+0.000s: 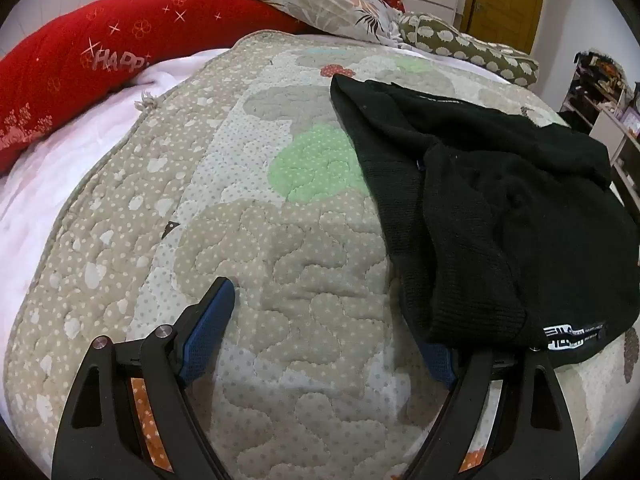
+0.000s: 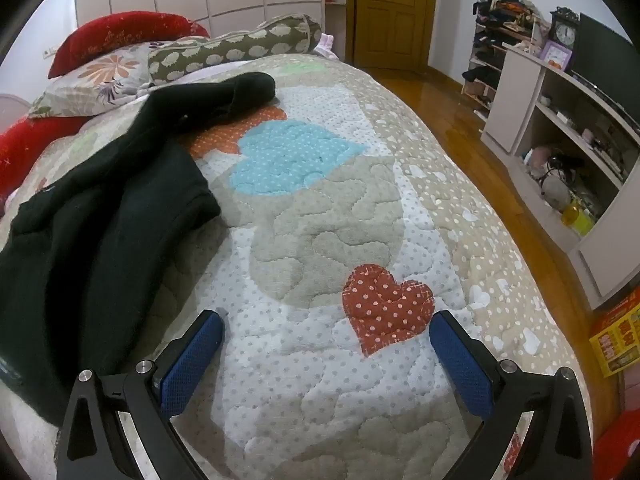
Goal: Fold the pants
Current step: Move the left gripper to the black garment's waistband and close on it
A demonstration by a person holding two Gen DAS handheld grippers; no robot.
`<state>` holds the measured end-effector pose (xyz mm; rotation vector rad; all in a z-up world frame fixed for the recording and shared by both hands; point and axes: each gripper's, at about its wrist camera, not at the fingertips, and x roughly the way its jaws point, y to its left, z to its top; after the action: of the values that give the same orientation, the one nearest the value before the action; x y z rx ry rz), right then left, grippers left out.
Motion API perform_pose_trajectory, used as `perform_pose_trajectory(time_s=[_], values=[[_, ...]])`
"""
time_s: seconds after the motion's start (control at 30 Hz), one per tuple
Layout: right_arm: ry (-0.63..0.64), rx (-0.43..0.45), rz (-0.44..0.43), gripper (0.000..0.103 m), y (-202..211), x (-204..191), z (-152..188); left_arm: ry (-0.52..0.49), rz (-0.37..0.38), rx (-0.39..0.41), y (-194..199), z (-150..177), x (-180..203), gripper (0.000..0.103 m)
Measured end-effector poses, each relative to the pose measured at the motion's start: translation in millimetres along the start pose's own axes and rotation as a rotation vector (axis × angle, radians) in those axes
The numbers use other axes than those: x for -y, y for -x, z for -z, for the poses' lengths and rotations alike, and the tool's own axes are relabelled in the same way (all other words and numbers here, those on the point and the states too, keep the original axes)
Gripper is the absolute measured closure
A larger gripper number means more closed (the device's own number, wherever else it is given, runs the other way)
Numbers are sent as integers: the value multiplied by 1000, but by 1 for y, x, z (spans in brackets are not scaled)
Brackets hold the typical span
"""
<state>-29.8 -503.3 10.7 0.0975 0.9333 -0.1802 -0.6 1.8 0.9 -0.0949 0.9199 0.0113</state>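
Note:
Black knit pants (image 1: pixel 480 208) lie rumpled on the quilted bedspread (image 1: pixel 248 240), with a white-lettered label at the near hem. In the left wrist view they fill the right half; my left gripper (image 1: pixel 332 320) is open, its right finger hidden under the pants' near edge, its left finger on bare quilt. In the right wrist view the pants (image 2: pixel 92 216) lie at the left, one leg stretching toward the pillows. My right gripper (image 2: pixel 326 344) is open and empty over the quilt (image 2: pixel 320 208), just right of the pants, by a red heart patch (image 2: pixel 384 304).
Red cushions (image 1: pixel 80 64), a floral pillow (image 1: pixel 320 0) and a green bolster (image 2: pixel 236 48) lie at the bed's head. The bed's right edge drops to a wooden floor (image 2: pixel 460 120). Shelving (image 2: pixel 560 128) with clutter stands along the right wall; a wooden door (image 2: pixel 392 12) is behind.

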Motion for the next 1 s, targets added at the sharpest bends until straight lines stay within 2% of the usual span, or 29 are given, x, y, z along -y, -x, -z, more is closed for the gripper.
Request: perform_pose_trajectory(time_s=[0.13,0.23,0.27,0.43,0.5,0.57,0.73,0.83,0.9,1.0], values=[[-6,4,-62,0,17,-11,20,69,13,-33,20,7,-13,18],[1,35,-123,0,34,-13,35,118,64,-3,47,14,-19,18],[9,43,-130,0,37,-16,39,119,58,4,54,14,-13,18],[-17,67,-203,0,45,-20,36,130,124,32,81,9,9,18],[-54,73,-258,0,47,-17,36,139,159,25,80,6,17,18],[-67,74,-291,0,47,-17,32,139,163,16,77,9,29,18],[-58,85,-285,1,41,-26,15,175,192,-45,55,10,44,18],[-26,110,-355,4,46,-42,10,172,175,-60,38,11,48,18],[17,117,-337,4,46,-57,7,185,170,-75,27,11,50,18],[27,139,-213,6,37,-60,-6,189,162,-79,20,6,57,18]])
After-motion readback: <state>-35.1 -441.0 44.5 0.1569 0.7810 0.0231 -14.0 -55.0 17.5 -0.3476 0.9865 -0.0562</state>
